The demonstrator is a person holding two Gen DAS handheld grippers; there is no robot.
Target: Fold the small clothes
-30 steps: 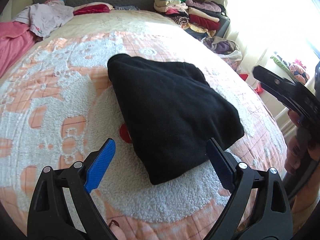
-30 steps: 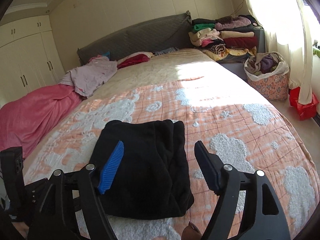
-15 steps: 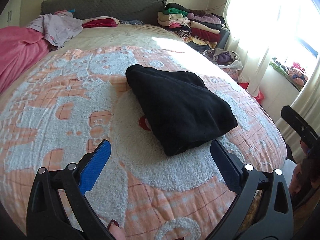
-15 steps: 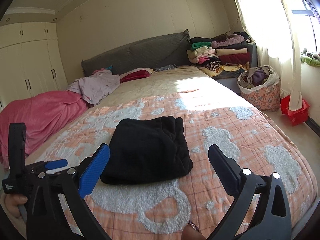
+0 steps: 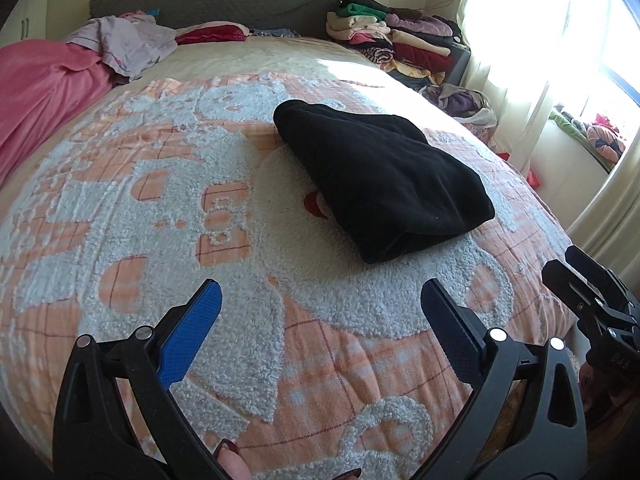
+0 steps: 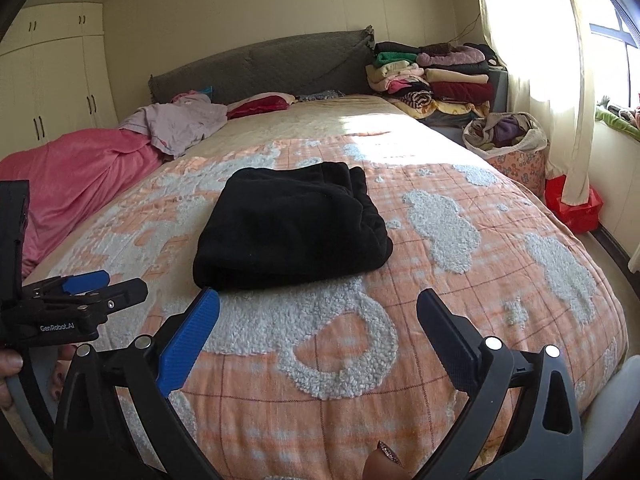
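A black garment [image 5: 380,176] [image 6: 292,224] lies folded into a thick rectangle on the orange and white bedspread [image 5: 160,208] [image 6: 440,280]. My left gripper [image 5: 320,312] stands open over the near part of the bed, short of the garment, with only bedspread between its fingers. The right gripper [image 6: 318,312] is open too, just in front of the garment's near edge and apart from it. Each gripper's body shows at the edge of the other's view.
A pink blanket [image 6: 80,176] and a lilac garment [image 6: 180,120] lie at the bed's left and head. A stack of folded clothes [image 6: 436,76] stands by the grey headboard. Beside the bed are a floral basket [image 6: 512,148], a red bag [image 6: 572,204], and a curtained window.
Both grippers have drawn back from the black garment towards the bed's near edge. Their jaws, which flanked the garment's near corners a second ago, have widened and now stand clear of it.
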